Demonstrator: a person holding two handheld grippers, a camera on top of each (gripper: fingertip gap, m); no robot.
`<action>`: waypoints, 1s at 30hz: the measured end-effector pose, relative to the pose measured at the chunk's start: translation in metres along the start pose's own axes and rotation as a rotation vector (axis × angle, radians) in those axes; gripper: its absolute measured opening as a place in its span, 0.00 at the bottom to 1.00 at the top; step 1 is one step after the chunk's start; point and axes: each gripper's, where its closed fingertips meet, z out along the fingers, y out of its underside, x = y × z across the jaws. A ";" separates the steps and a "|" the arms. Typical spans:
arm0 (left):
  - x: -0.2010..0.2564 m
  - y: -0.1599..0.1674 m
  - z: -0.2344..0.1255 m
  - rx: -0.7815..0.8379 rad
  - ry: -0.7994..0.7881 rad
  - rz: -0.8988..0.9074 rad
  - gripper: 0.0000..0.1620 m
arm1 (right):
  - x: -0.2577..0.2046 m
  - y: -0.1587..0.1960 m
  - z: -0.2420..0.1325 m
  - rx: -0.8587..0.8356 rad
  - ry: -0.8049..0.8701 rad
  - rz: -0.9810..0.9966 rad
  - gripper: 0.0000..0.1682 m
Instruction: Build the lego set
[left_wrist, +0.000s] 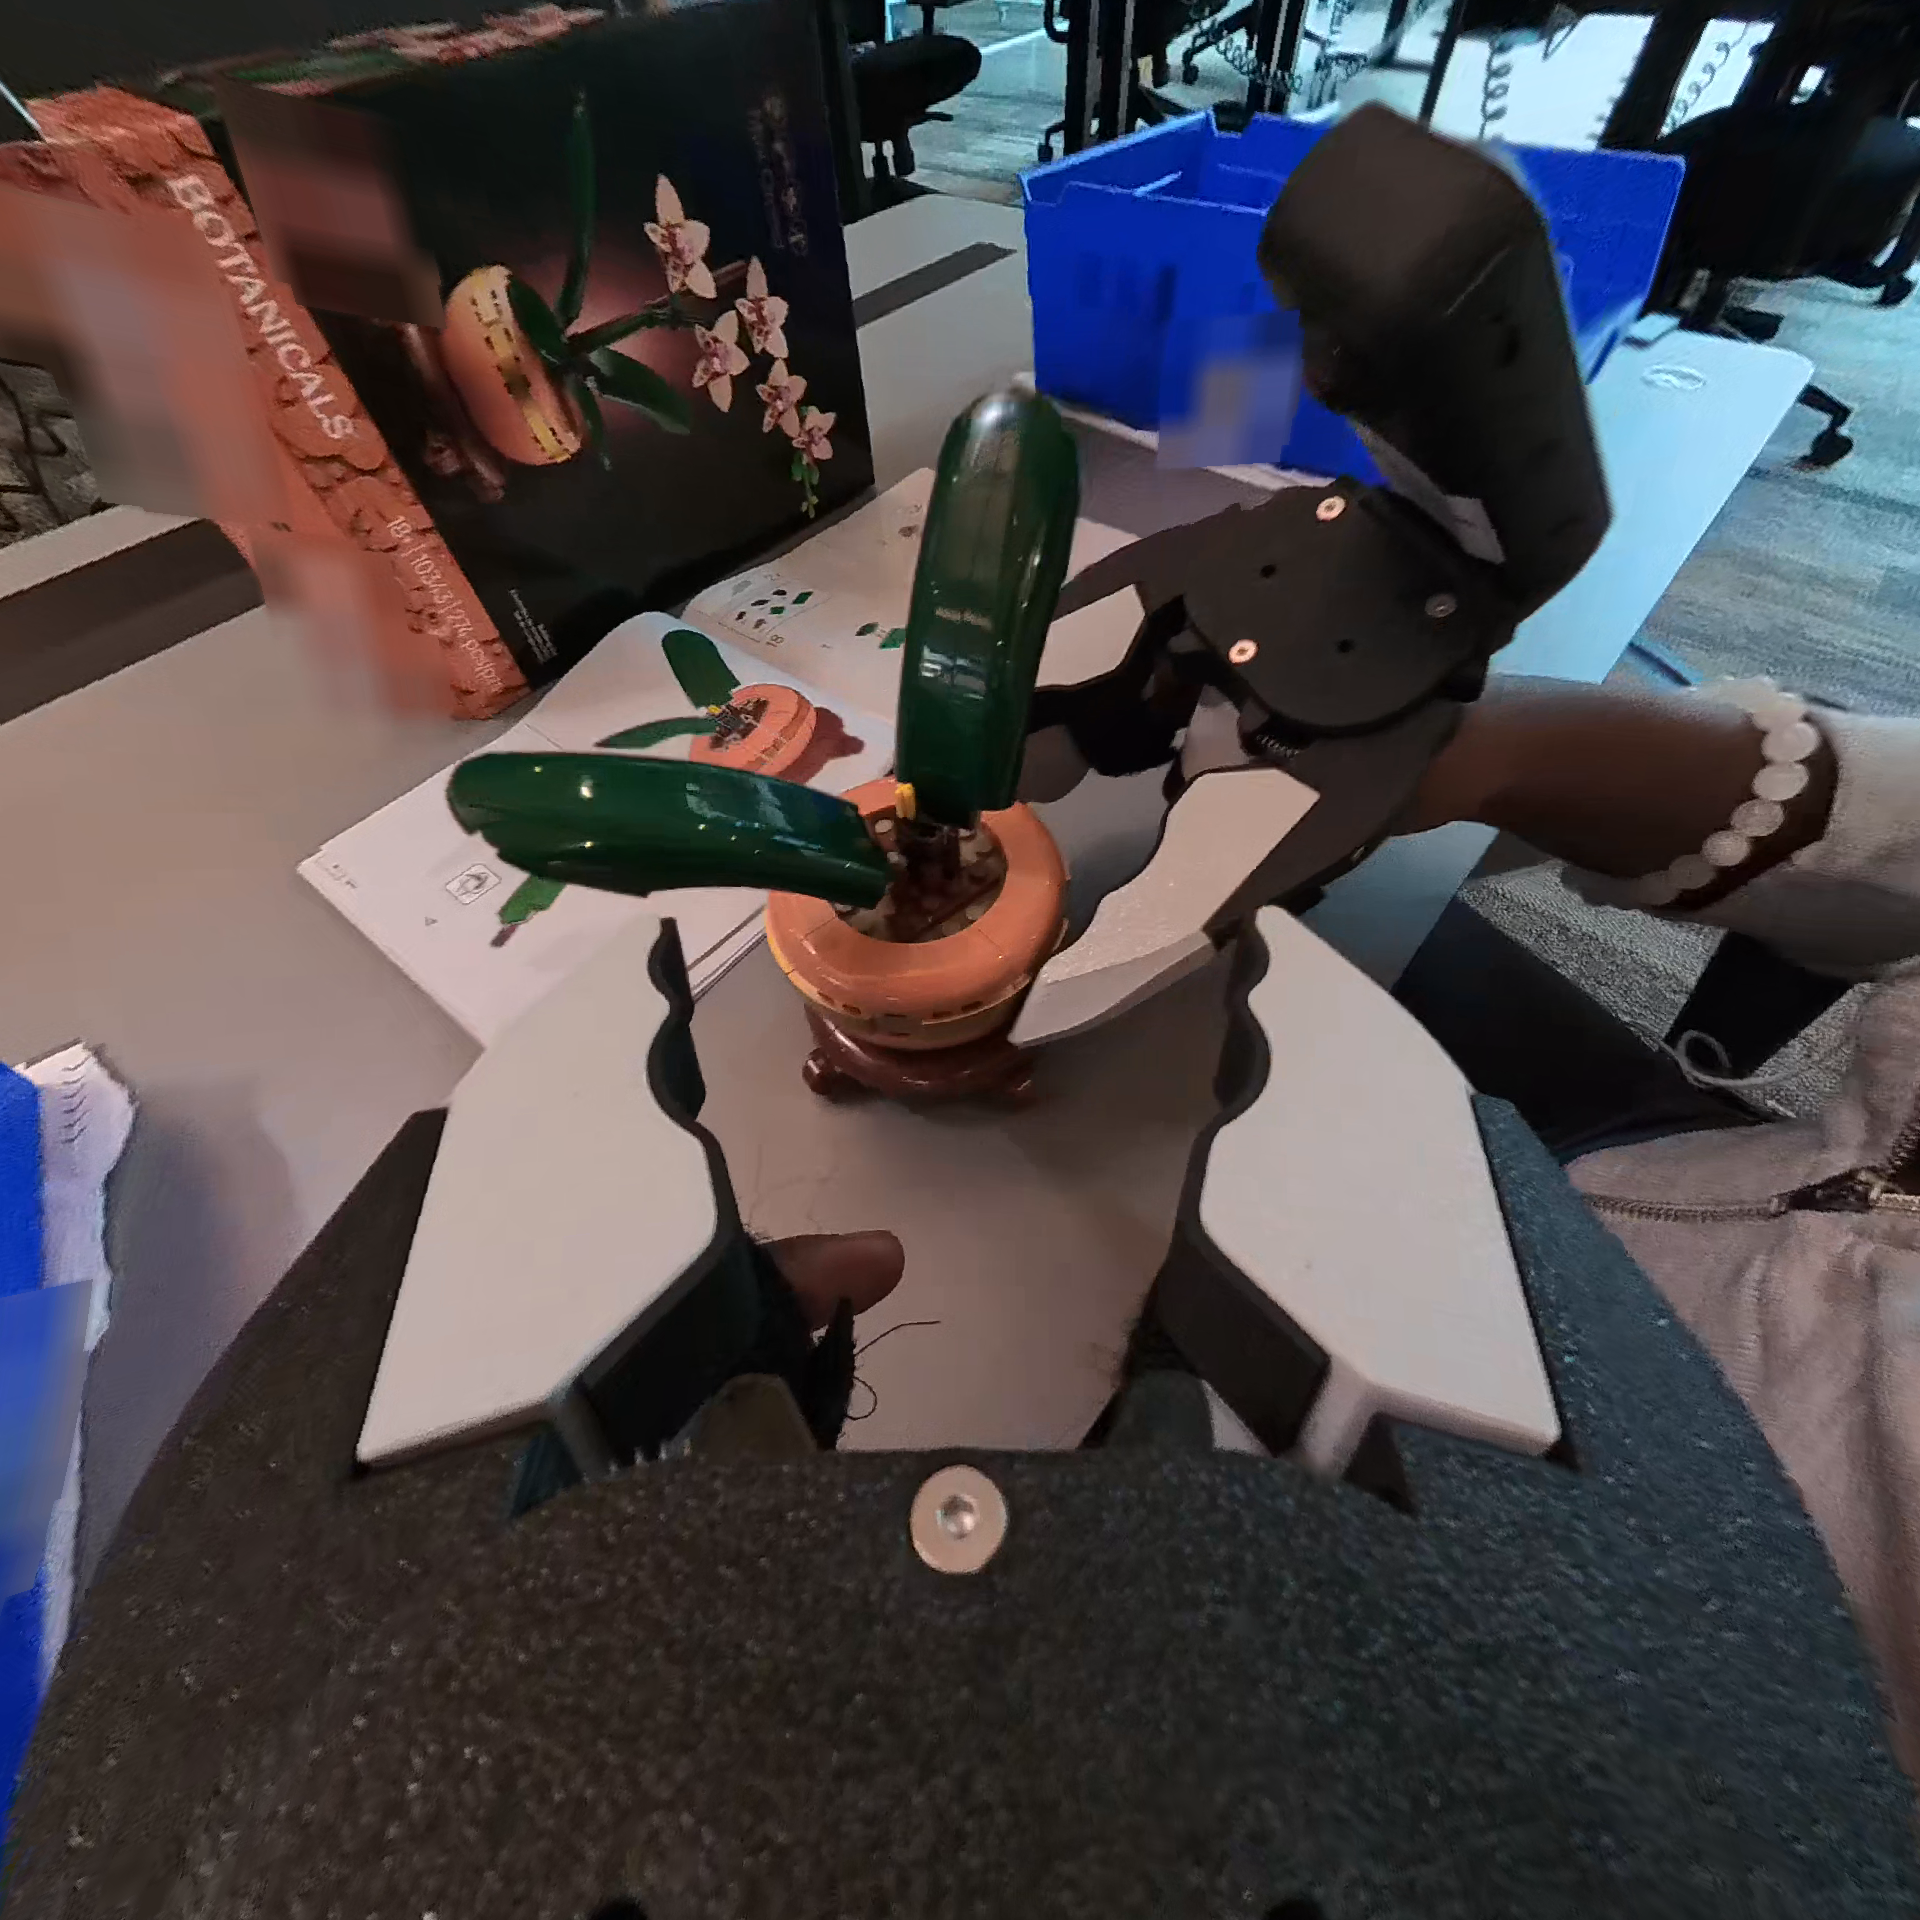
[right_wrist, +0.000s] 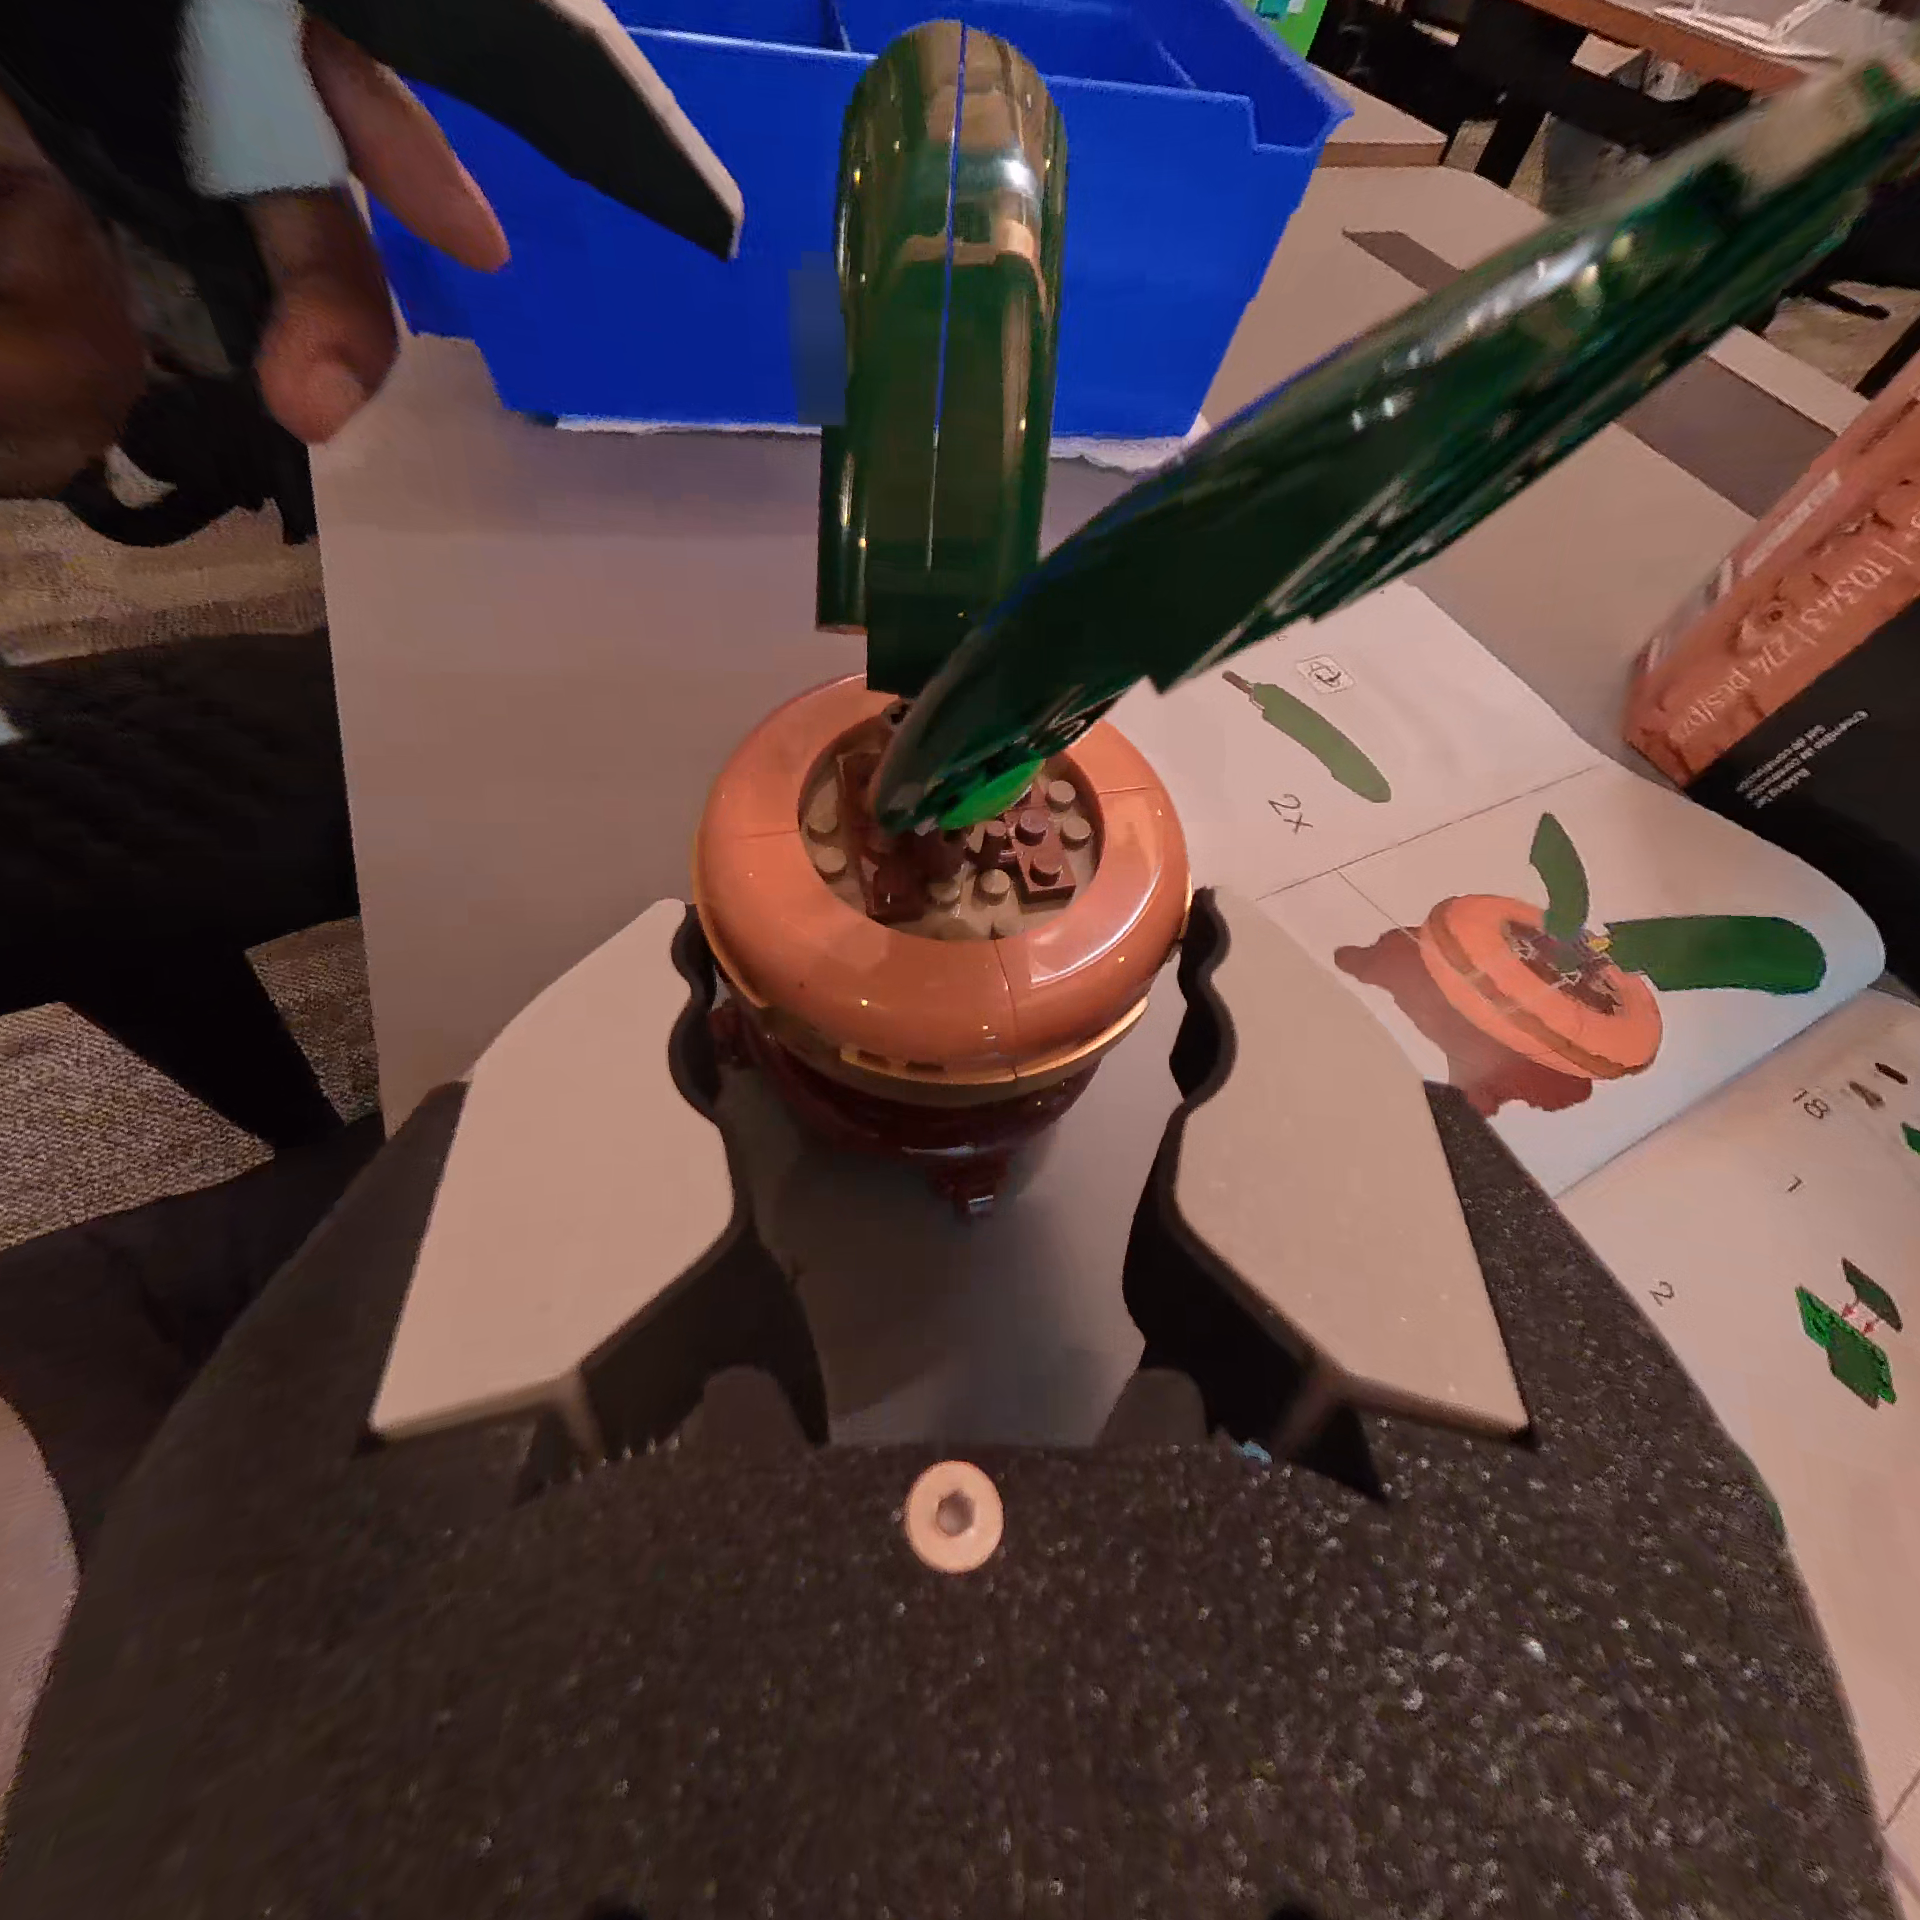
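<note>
Terracotta-coloured brick pot (right_wrist: 940, 966) stands on the grey table (left_wrist: 208, 935), on a dark brown base, with two dark green leaves rising from its studded middle: one upright (left_wrist: 982, 603), one leaning out sideways (left_wrist: 665, 821). The right gripper (right_wrist: 940, 1023) has its fingers spread on either side of the pot, apparently touching its rim. The left gripper (left_wrist: 961, 1013) hangs open just short of the pot. An open booklet (left_wrist: 582, 790) lies beside the pot, the box (left_wrist: 540, 343) and a blue bin (left_wrist: 1143, 270) behind it.

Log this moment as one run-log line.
right gripper: around pot, contact unclear | left gripper: open, empty | leaves: two attached
</note>
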 end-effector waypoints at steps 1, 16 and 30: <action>-0.001 -0.002 -0.004 0.008 -0.003 0.001 0.60 | 0.000 0.000 0.000 -0.018 0.002 0.004 0.51; -0.020 -0.021 -0.019 -0.192 -0.175 0.132 0.61 | 0.036 -0.027 -0.137 -0.242 0.364 0.023 0.59; -0.017 -0.023 -0.023 -0.194 -0.271 0.172 0.65 | 0.032 -0.033 -0.141 -0.213 0.375 0.047 0.58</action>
